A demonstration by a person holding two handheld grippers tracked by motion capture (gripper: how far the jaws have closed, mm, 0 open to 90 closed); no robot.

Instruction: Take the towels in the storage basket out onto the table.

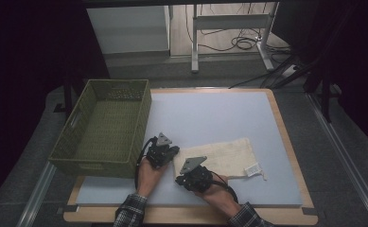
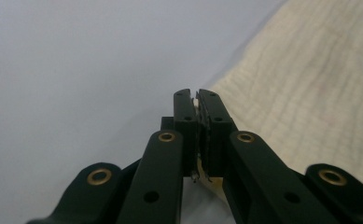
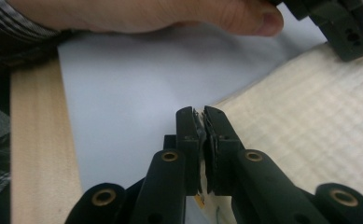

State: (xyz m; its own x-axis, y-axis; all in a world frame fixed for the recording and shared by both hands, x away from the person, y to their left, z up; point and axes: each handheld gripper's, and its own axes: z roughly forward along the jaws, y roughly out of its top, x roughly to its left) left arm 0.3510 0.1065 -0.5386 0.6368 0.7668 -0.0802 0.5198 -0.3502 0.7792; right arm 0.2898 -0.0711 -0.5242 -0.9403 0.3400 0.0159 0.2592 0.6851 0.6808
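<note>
Two grippers pinching one floppy cloth bag

Both hands are coming in low from the near edge of the table (image 1: pixel 285 142), plaid sleeves just showing. The right gripper (image 1: pixel 194 176) is sitting nearest, forearm angled in from the right, its grey plate tipped up. In the right gripper view its jaws are pressed together with a sliver of pale fabric showing between them, so I'd say it's clamped on the near left edge of the cloth bag (image 1: pixel 226 156). The left gripper (image 1: pixel 162 151) is a bit farther in, wrist pretty straight, pointing forward. Same story in the left gripper view: jaws closed tight, a scrap of cream weave peeking out at the bottom, so it's nipping the bag's left edge too.

The bag itself is lying flat on the blue-grey mat, between the hands and the right side, with a small white tag (image 1: pixel 251 169) at its near right corner. It's looking like thin crinkly cotton, so I'm guessing light, totally limp, not fragile, not slippery. It'll droop and fold the second it's lifted, so holding two spots along one edge, as it's being held now, seems the sane way to keep it spread.

Farther back on the left, the green woven basket (image 1: pixel 77 137) is sitting empty, just beside the left gripper.
</note>
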